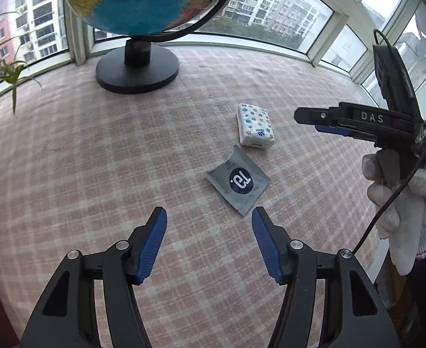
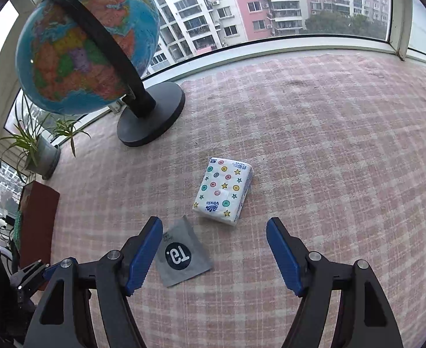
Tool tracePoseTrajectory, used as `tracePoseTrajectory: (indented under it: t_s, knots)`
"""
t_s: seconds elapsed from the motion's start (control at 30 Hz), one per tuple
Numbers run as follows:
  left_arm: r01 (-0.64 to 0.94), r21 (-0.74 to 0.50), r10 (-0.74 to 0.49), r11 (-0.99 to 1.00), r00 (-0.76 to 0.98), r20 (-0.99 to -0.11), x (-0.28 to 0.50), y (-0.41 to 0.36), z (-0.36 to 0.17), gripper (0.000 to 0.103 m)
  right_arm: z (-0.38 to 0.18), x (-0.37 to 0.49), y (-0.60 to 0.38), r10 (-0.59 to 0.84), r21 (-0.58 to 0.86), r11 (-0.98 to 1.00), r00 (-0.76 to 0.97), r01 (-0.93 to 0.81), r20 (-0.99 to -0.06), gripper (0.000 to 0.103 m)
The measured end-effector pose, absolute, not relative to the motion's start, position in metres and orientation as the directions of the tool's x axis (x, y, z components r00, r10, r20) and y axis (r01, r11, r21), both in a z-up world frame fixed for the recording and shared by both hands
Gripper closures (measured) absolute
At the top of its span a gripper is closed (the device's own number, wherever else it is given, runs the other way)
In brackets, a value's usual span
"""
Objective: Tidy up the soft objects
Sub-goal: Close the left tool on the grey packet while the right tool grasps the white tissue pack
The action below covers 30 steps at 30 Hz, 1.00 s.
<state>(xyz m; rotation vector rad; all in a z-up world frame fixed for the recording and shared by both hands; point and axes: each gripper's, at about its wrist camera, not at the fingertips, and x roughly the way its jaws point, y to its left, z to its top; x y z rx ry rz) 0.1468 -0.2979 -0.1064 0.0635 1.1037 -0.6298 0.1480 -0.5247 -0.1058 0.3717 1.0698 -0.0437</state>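
Observation:
A white tissue pack (image 1: 255, 126) with coloured dots and stars lies on the pink checked cloth (image 1: 97, 159). A flat grey sachet (image 1: 237, 180) with a dark round logo lies just in front of it. My left gripper (image 1: 209, 219) is open and empty, hovering short of the sachet. My right gripper (image 1: 307, 120) enters that view from the right, held by a gloved hand. In the right wrist view the tissue pack (image 2: 224, 190) lies ahead of my open, empty right gripper (image 2: 214, 229), and the sachet (image 2: 181, 253) lies beside its left finger.
A globe (image 2: 85, 43) on a black round base (image 2: 152, 116) stands at the back left, also in the left wrist view (image 1: 137, 66). A potted plant (image 2: 39, 148) and a dark red object (image 2: 37, 220) sit at the left edge. Windows bound the far side.

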Motion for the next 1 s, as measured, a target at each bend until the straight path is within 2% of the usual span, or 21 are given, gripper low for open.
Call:
tracePoseTrajectory:
  t_s: [0.2,0.43,1.0]
  knots:
    - [0.553,-0.224,-0.423,0.802,0.262,-0.867,0.167,-0.321,-0.121,0.043,-0.138,0.196,-0.527,0.133,0.259,0.931,0.423,0.257,-0.897,0.033]
    - [0.591,-0.214,-0.405,0.778,0.210,-0.890,0.186,-0.338,-0.145,0.042,-0.168,0.229,-0.520,0.076,0.170,0.952,0.344,0.254,-0.936,0.033]
    - [0.721,-0.149,-0.381,0.676,0.169,-0.909,0.212,-0.389,-0.180,0.042,-0.182,0.220,-0.548,0.067,0.114,0.980,0.270,0.164,-0.961,0.033]
